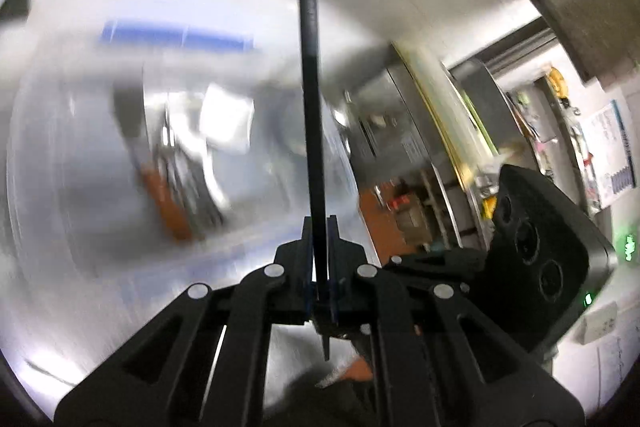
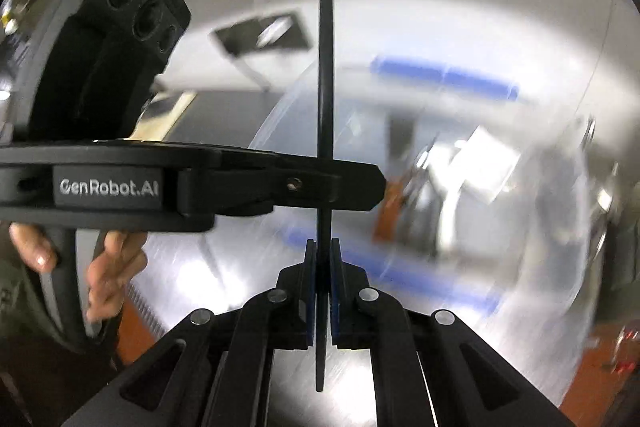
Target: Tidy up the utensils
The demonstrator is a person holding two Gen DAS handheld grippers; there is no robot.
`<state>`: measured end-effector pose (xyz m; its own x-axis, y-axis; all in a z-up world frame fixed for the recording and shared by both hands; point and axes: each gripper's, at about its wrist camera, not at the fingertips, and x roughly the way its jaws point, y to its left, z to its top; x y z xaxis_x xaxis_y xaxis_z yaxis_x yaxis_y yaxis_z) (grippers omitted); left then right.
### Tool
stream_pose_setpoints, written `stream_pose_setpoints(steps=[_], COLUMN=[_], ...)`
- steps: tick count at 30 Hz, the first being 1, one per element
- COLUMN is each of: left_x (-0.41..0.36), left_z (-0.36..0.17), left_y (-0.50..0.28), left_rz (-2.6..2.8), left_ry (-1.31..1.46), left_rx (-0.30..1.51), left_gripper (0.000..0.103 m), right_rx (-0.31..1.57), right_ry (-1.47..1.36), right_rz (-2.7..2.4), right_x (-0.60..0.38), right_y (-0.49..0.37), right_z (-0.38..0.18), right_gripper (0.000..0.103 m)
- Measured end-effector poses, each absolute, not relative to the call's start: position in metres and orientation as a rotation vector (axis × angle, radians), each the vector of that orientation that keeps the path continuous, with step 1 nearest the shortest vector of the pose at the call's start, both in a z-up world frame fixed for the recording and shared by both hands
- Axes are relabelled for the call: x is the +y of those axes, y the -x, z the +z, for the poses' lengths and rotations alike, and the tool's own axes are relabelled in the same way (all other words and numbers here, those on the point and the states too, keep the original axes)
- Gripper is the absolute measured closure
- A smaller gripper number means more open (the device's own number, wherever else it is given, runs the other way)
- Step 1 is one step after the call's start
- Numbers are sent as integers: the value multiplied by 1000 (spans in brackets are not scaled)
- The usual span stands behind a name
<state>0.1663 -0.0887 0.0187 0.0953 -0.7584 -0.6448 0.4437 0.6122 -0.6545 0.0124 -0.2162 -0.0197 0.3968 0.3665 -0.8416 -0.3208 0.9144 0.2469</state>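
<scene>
Now, utensil: your thin black rod (image 2: pixel 325 75), seen edge-on, stands upright between both claws; what kind of utensil it is cannot be told.
Right gripper (image 2: pixel 323 259): you have its blue-lined pads pressed flat against the rod's lower end, and a short tail hangs below them.
Left gripper (image 1: pixel 319 233): your pads pinch the same dark rod (image 1: pixel 310 67), which runs up out of the top of that view.
Crossing: seen from the right wrist, the left tool reaches in sideways and bites the rod above the right claw.
Left hand (image 2: pixel 108 267): your fingers wrap that tool's grip at the lower left.
Background: a blurred clear plastic bin (image 2: pixel 460 163) with blue strips and shiny, indistinct metal pieces lies behind the rod.
Surface: a pale tabletop (image 1: pixel 80 267), smeared by blur.
</scene>
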Motion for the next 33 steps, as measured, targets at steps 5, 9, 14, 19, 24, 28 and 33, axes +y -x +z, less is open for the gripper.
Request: stream_pose_setpoints(steps=[5, 9, 14, 19, 24, 28, 33], left_x=[-145, -168, -182, -187, -175, -147, -70], left_z=[-13, -89, -149, -171, -135, -75, -10], left_y=[-238, -277, -290, -301, -292, -257, -200], left_rz=[-821, -744, -685, -614, -599, -617, -576], left_ry=[333, 368, 349, 305, 239, 224, 298], left_rx=[1295, 1461, 1590, 1617, 1496, 1300, 1099], left_gripper=[98, 97, 92, 77, 52, 47, 42], right_rx=[1174, 1322, 1444, 1484, 1338, 1182, 1071], right_ry=[-110, -195, -203, -34, 99, 164, 221], right_rz=[369, 353, 340, 193, 148, 158, 230], right_x=[-241, -259, -273, -270, -267, -260, -239], right_y=[-90, -122, -143, -151, -122, -73, -20], right_z=[-44, -106, -156, -183, -151, -101, -54], right_gripper=[96, 96, 96, 91, 80, 74, 72])
